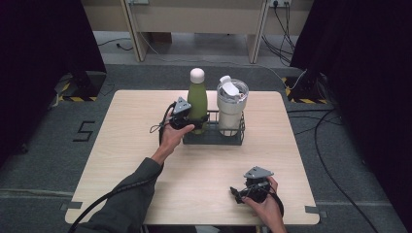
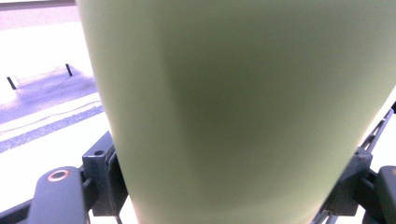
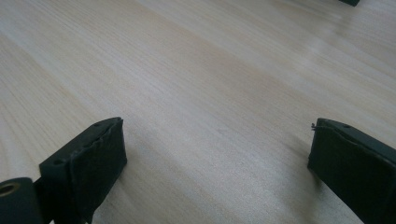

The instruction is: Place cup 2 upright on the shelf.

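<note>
Two tongs: left tongs [image 1: 187, 120] apparently clamping green bottle [image 1: 197, 99] in wire caddy [image 1: 213, 138], twelve o'clock; lift straight, clear of tumbler [image 1: 231, 104]. Right tongs [image 1: 241, 192] gaping, idle on worktop [image 1: 204, 170].

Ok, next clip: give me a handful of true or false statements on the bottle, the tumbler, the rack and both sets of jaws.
1. The left gripper has its jaws on either side of the green bottle. True.
2. The right gripper holds the tumbler. False: its jaws are open over the bare table.
3. The bottle and tumbler stand in the black wire rack. True.
4. The bottle lies on its side. False: it is upright.
</note>
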The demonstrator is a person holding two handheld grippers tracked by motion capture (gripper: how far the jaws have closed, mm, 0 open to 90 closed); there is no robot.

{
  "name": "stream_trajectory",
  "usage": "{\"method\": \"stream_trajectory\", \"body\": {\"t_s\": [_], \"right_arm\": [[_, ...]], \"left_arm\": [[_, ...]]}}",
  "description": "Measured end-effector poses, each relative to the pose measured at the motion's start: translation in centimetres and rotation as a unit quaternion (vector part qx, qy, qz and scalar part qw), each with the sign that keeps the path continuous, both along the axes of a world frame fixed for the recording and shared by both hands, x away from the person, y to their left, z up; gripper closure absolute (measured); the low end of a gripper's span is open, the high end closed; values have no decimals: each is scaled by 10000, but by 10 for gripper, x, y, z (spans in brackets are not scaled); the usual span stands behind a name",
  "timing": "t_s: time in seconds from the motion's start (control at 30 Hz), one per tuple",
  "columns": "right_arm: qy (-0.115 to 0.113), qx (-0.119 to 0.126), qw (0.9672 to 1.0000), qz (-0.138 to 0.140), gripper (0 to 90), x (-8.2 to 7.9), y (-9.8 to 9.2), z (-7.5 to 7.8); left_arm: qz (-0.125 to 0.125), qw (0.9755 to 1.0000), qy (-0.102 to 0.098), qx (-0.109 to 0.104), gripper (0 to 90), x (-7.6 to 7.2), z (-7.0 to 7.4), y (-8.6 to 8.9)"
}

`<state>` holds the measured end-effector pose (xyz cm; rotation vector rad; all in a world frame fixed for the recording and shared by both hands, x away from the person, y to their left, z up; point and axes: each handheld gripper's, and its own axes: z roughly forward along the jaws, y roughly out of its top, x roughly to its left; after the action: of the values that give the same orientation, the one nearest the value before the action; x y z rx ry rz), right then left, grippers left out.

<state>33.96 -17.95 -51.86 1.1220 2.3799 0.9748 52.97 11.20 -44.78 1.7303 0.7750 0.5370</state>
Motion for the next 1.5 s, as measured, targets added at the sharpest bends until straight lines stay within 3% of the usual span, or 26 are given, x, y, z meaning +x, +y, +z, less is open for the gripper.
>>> {"method": "stream_trajectory", "body": {"t_s": [0.1,0.43,0.93,1.33,1.5], "right_arm": [[2,2,10000,0,44,0,0,0],[0,0,10000,1,44,0,0,0],[4,1,10000,1,44,0,0,0],[3,2,10000,2,44,0,0,0],[5,2,10000,-1,44,0,0,0]], "left_arm": [[-48,10000,-27,50,198,-1,0,1],[-41,9999,15,-121,172,-1,-5,2],[-43,9999,-18,-162,146,-6,2,7],[-56,10000,-6,-1,146,-12,9,13],[-43,10000,17,-32,145,-15,10,17]]}}
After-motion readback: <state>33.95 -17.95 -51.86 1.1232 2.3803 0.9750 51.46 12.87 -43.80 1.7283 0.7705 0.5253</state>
